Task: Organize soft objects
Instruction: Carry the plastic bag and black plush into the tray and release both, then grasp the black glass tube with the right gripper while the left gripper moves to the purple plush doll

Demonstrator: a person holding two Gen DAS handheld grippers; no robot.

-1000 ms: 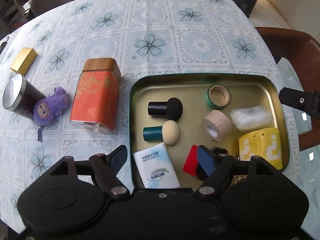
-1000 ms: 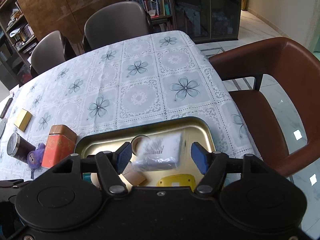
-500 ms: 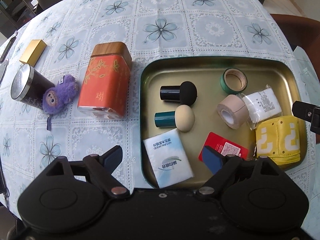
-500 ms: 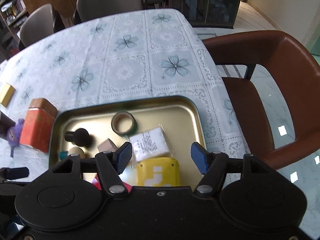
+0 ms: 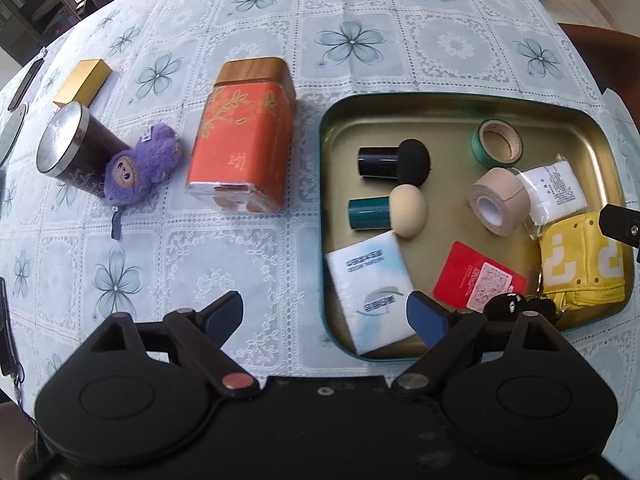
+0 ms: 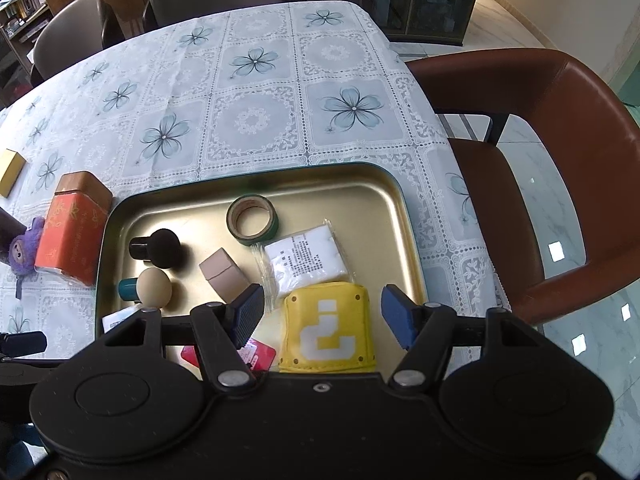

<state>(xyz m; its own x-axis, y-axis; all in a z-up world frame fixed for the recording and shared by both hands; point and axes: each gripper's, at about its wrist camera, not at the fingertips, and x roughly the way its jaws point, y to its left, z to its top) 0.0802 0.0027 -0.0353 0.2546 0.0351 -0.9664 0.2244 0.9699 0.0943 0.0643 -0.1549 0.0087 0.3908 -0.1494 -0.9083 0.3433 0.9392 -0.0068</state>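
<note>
Fingers point(image 5: 222, 314) of my left gripper point(image 5: 324, 316) and right gripper point(image 6: 322, 310) are spread, empty, above the tray point(image 6: 408, 232) on the counter point(image 5: 248, 256).

Gold tray point(image 5: 448, 108) with teal rim; yellow pouch point(image 6: 326, 326) – white marks; purple plush point(image 5: 138, 168); orange tin point(image 5: 240, 140) – gold leaves; blue-flowered worktop point(image 5: 352, 40).

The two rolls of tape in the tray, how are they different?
The green tape roll lies flat, hole facing up; the beige tape roll lies on its side, hole facing sideways. Green is thin with a wide hole; beige is thicker with a small hole. Both sit in the gold tray, apart.
</note>
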